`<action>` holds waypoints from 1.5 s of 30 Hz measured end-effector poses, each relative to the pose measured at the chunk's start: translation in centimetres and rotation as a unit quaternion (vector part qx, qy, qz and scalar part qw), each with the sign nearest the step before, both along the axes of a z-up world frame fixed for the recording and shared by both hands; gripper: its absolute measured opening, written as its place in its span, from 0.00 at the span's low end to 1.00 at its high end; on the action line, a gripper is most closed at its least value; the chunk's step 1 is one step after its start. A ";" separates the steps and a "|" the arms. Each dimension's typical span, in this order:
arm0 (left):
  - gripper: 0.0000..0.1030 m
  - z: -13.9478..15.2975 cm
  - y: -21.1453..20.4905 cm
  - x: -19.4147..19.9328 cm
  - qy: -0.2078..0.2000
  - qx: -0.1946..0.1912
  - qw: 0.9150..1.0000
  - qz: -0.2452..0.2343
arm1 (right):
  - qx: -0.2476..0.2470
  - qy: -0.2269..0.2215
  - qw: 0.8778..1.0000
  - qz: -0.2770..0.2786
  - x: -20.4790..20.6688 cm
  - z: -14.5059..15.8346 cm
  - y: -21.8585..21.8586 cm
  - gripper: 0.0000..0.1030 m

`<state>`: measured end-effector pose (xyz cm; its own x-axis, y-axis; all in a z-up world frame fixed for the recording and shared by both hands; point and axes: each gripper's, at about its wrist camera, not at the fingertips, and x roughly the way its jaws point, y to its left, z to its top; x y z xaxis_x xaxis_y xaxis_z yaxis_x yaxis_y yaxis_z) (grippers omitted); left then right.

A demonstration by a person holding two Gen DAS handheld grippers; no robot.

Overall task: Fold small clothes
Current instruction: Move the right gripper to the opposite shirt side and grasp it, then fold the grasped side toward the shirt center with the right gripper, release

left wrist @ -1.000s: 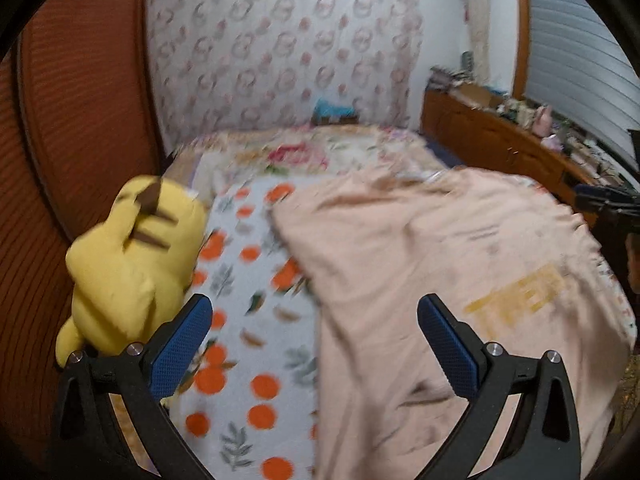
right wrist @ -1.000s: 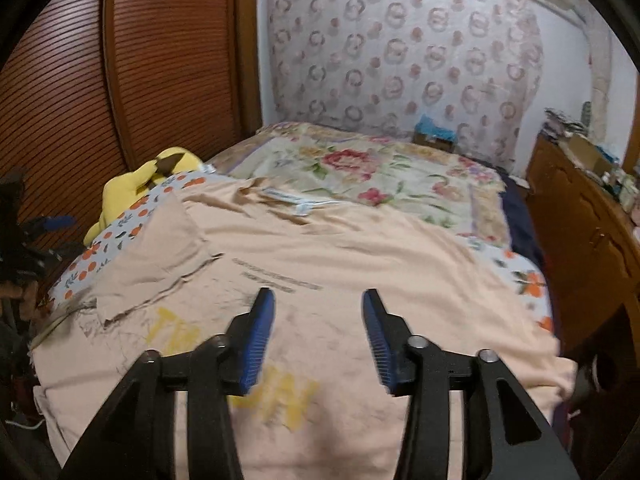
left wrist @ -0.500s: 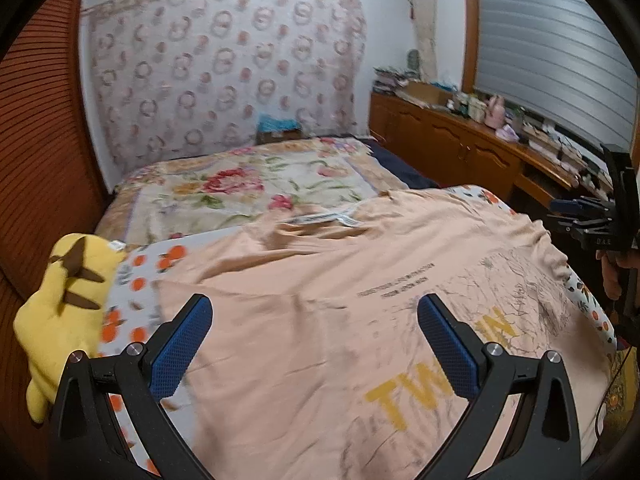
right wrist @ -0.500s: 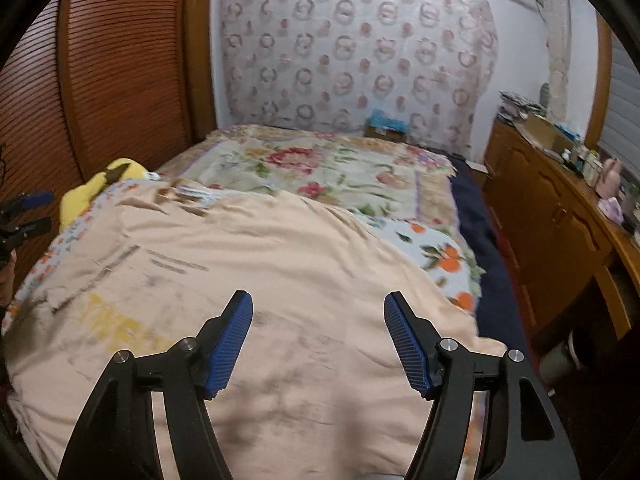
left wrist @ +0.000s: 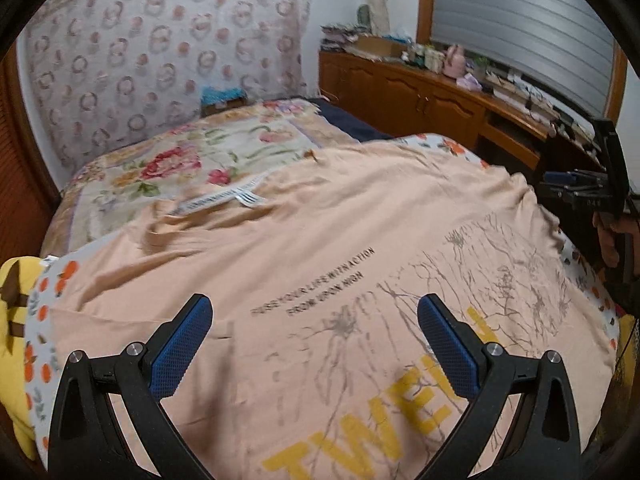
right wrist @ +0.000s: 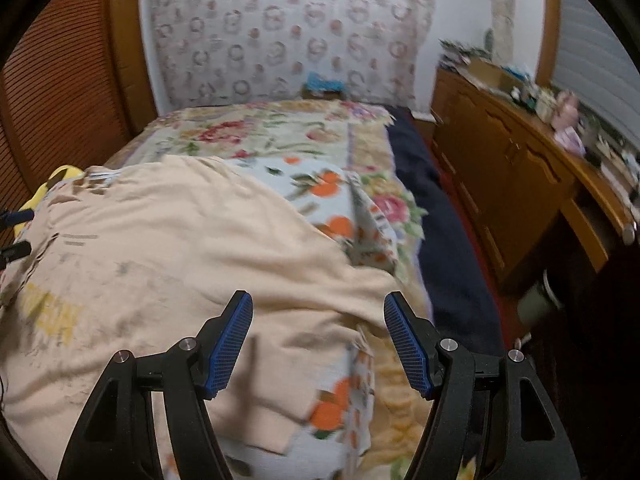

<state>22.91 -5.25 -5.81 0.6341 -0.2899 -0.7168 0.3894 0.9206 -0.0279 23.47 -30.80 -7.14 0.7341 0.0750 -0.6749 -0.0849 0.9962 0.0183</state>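
The left gripper [left wrist: 316, 344] is standing with its jaws spread wide and empty above the printed chest of the peach T-shirt [left wrist: 320, 240]. The right gripper [right wrist: 318, 340] has just been opening its jaws, nothing is between them, and it is hanging over the shirt's right edge, where what looks like a sleeve [right wrist: 276, 412] is lying folded; blur is making that reading uncertain.

The shirt is lying spread flat across the orange-print sheet [right wrist: 332, 192] on the bed, collar label [left wrist: 224, 200] pointing toward the headboard [left wrist: 160, 60].

The step appears to be picking a side edge for the first fold. To do it well, each gripper should be pinching only the shirt's own layers, low at the hem and shoulder, so the sheet beneath is not lifting too, and both should be carrying the edge across together, keeping it straight.

On the right, the shirt is ending close to the mattress edge, beside the dark blue blanket [right wrist: 440, 220] and wooden cabinets [right wrist: 500, 168]. On the left, a yellow plush toy [left wrist: 16, 320] is sitting just beside the sheet. Open room is lying toward the floral quilt [left wrist: 192, 160].
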 end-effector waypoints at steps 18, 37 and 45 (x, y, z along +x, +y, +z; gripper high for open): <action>1.00 -3.6 -2.5 0.8 0.051 0.034 0.998 -0.029 | 0.079 0.040 0.996 0.002 2.6 0.5 -2.6 0.59; 1.00 -2.0 -1.9 0.3 0.032 0.019 0.999 -0.026 | 0.005 -0.038 0.998 0.047 0.7 4.5 1.1 0.06; 1.00 1.4 0.0 -1.4 -0.008 -0.005 1.000 -0.014 | 0.004 -0.066 0.992 0.110 -0.6 6.8 5.4 0.06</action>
